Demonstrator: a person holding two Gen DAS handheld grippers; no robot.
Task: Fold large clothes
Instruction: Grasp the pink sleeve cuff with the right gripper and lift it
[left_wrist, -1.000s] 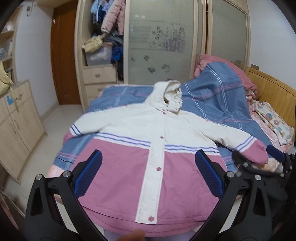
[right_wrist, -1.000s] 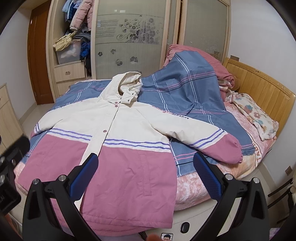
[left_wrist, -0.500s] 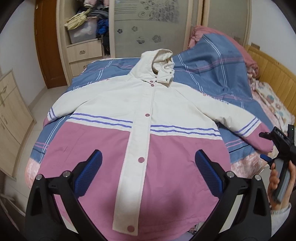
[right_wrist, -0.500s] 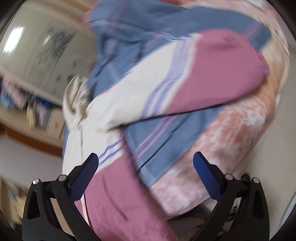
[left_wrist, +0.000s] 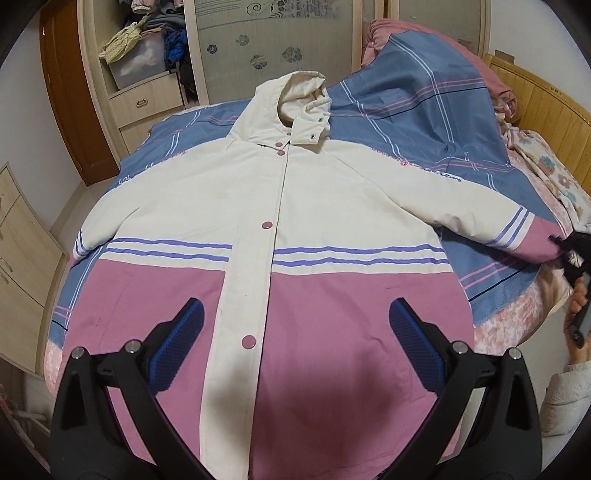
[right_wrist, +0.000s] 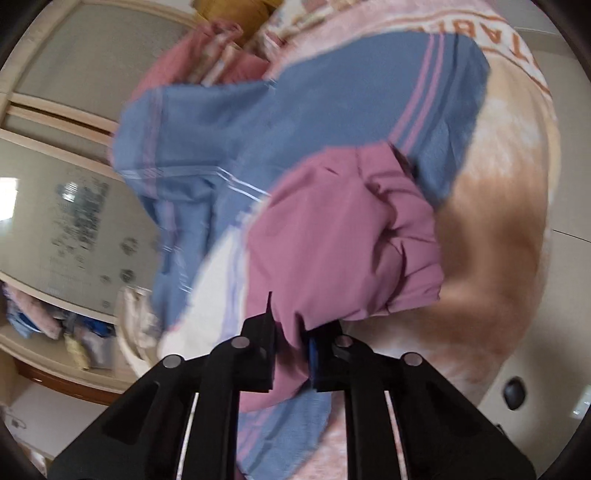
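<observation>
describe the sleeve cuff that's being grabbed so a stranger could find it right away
Start at the bed with the blue plaid cover; a white and pink jacket lies spread on it. Follow the sleeve that reaches towards the wooden headboard to its pink cuff. Unlike the other sleeve, it is pinched in the right claw.

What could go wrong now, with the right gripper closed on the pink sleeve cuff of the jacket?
1. The right gripper pinches only the edge of the pink cuff; the thick sleeve may slip out when lifted.
2. Blue bedding lies right under the cuff and could get caught too.
3. The left gripper is open above the jacket, so the jacket body could slide.
</observation>
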